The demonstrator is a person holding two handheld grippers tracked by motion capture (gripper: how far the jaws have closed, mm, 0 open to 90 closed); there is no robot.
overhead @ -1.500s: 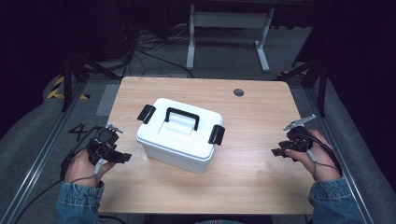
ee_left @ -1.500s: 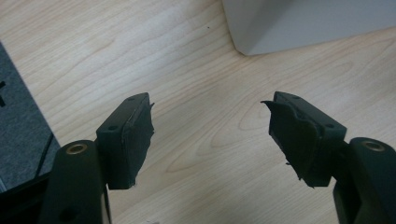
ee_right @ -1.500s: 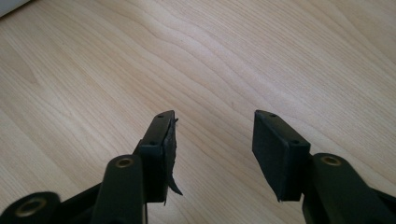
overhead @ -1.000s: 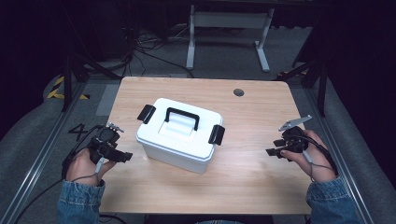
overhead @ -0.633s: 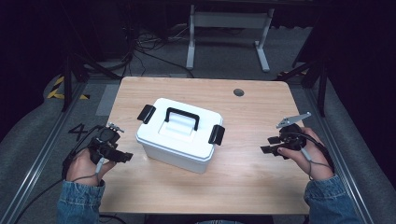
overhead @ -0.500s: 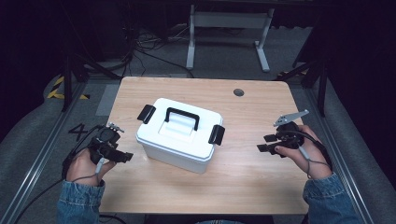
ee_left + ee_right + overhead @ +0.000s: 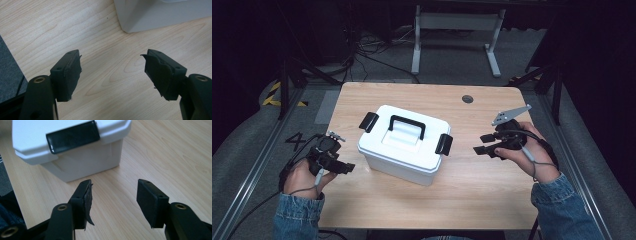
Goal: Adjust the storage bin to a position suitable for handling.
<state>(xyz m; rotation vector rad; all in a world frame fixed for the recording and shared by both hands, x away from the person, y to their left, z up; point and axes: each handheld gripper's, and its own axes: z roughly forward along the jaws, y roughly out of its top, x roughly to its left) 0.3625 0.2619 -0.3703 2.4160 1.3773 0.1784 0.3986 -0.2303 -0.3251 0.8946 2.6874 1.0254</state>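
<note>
A white plastic lidded box [image 7: 404, 145] with a black carry handle [image 7: 406, 126] and black side latches sits mid-way on the pale wooden worktop [image 7: 472, 190]; the left hand-held gripper [image 7: 343, 167] and right hand-held gripper [image 7: 478, 148] flank it, jaws wide, empty.

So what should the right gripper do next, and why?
Probably ease the right gripper forward to the black latch on the white box. Its jaws are open and empty, pointing at that latch with bare table between. The lid looks closed.
</note>
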